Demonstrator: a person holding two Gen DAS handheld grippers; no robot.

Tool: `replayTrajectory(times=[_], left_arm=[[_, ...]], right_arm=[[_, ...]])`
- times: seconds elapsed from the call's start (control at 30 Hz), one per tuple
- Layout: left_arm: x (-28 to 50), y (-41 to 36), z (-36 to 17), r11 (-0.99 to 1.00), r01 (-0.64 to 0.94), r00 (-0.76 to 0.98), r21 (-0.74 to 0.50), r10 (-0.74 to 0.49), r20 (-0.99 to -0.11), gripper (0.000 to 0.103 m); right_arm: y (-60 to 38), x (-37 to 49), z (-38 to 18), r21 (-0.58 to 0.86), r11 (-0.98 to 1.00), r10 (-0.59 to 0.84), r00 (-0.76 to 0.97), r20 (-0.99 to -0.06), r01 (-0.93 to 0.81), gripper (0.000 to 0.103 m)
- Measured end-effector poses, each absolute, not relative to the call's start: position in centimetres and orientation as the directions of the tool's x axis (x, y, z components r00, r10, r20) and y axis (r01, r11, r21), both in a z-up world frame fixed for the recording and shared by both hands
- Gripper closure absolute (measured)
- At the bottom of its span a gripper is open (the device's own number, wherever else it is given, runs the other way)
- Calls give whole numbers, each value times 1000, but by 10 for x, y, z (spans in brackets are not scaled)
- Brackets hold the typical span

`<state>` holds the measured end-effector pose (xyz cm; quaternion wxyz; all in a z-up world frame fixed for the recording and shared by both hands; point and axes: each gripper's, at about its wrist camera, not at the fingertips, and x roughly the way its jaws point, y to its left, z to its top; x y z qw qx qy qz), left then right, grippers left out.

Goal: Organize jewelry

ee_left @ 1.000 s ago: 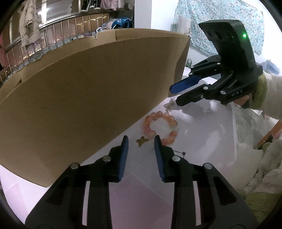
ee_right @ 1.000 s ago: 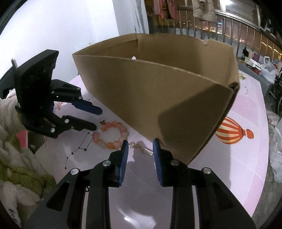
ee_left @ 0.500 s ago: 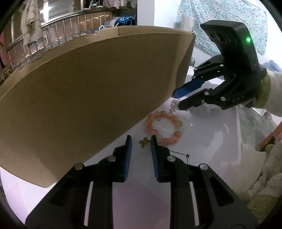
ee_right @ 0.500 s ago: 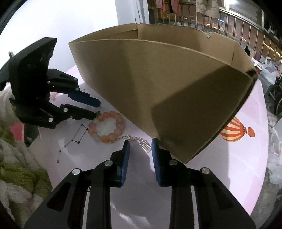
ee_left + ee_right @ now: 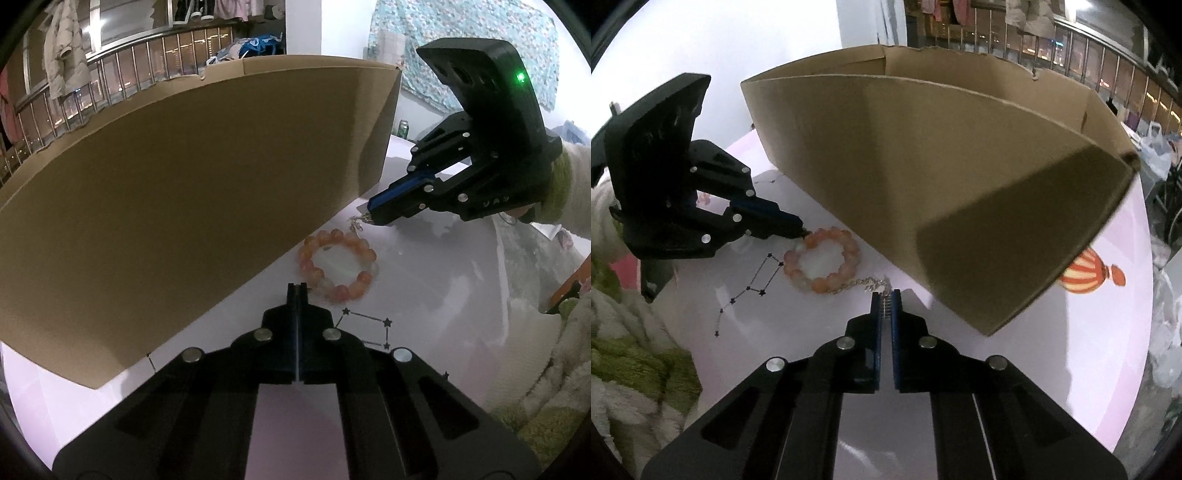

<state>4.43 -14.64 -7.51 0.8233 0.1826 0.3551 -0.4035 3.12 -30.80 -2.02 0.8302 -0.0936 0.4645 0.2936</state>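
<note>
Butterfly charm hidden behind left gripper [image 5: 297,290]

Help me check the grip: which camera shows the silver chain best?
The right wrist view: the silver chain runs from the bead bracelet into the right gripper, which is shut on its end. The left wrist view shows only a small glint at that gripper's tip.

Counting what's showing on the table [image 5: 960,387]: 1 cardboard box [image 5: 960,177]; 1 orange bead bracelet [image 5: 823,264], 1 silver chain [image 5: 866,285]. 2 grippers showing: left gripper [image 5: 297,291], right gripper [image 5: 885,301]. Printed graphics appearing on the tabletop: 1 striped hot-air balloon [image 5: 1087,273], 1 star constellation drawing [image 5: 753,282]. 1 green can [image 5: 402,128] sitting behind the box.
</note>
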Motion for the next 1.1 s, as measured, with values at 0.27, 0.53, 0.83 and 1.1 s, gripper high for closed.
replayTrajectory(times=[0.27, 0.53, 0.83, 1.1], left_arm=[[29, -137, -76, 625, 780, 438, 20, -523, -731, 103], [18, -126, -75, 666, 746, 464, 6, -514, -721, 103], [25, -112, -69, 718, 695, 490, -50, -523, -698, 98], [32, -132, -76, 736, 675, 506, -41, -503, -700, 75]], right_arm=[[-315, 10, -19, 139, 831, 396, 397, -828, -539, 98], [-320, -11, -17, 176, 851, 408, 411, -815, -495, 98], [-322, -16, -10, 201, 860, 429, 452, -782, -469, 98], [-323, -14, -14, 215, 870, 427, 462, -777, -444, 98]])
